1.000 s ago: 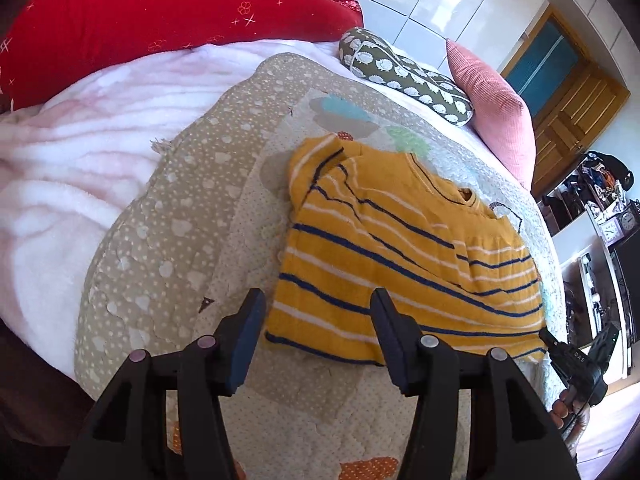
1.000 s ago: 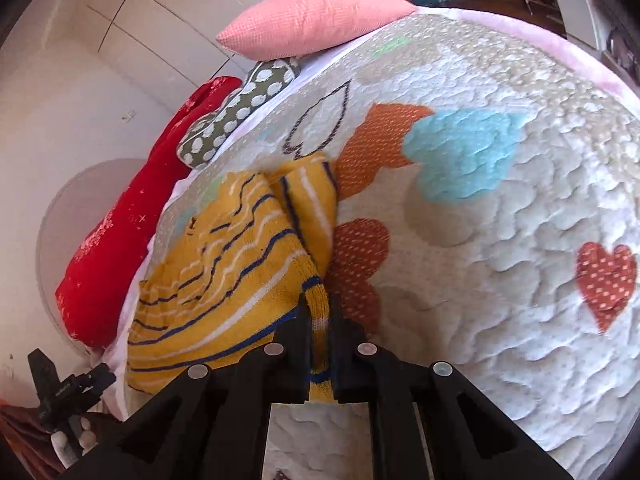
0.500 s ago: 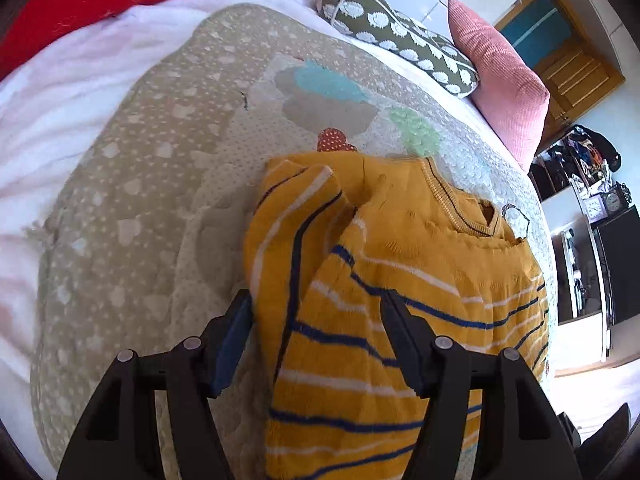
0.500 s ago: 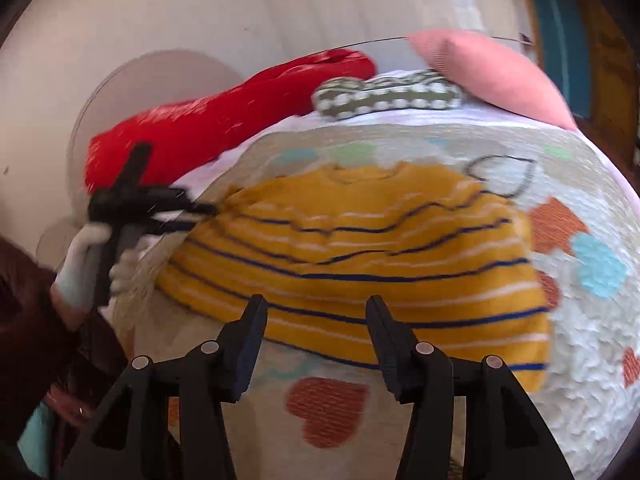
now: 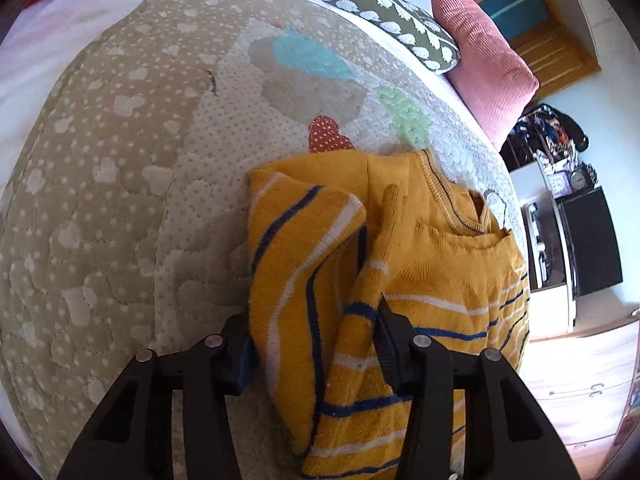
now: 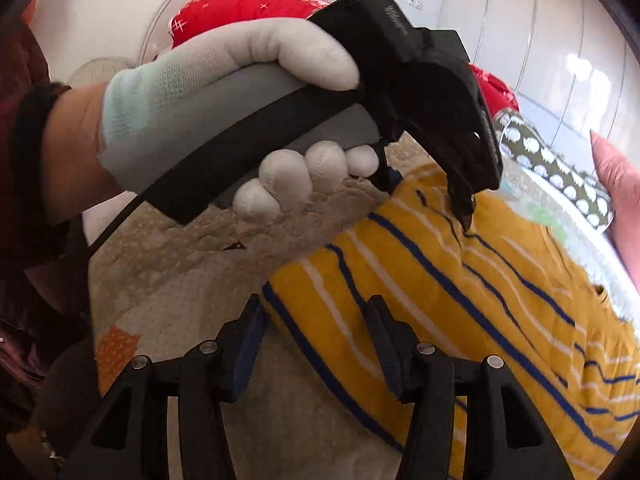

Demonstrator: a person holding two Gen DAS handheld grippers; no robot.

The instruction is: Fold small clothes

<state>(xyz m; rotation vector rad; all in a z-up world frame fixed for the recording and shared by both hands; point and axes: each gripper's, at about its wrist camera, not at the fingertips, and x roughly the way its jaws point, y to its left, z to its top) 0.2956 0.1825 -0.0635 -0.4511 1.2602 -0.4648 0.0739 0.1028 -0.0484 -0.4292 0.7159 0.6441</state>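
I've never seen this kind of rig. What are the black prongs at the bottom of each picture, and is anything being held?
The prongs are two-finger grippers a person holds, one per hand, each carrying a camera looking along its fingers. One picture is from the left gripper, the other from the right gripper, which also sees the gloved left hand. A yellow striped sweater lies on a heart-patterned quilt on a bed. Left jaws have just been closing around a bunched sleeve; right jaws straddle the hem. Neither clearly pinches yet.

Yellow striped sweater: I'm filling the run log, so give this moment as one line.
stage: sleeve fold | yellow striped sweater: on quilt | left gripper: closing around sleeve | right gripper: open at hem
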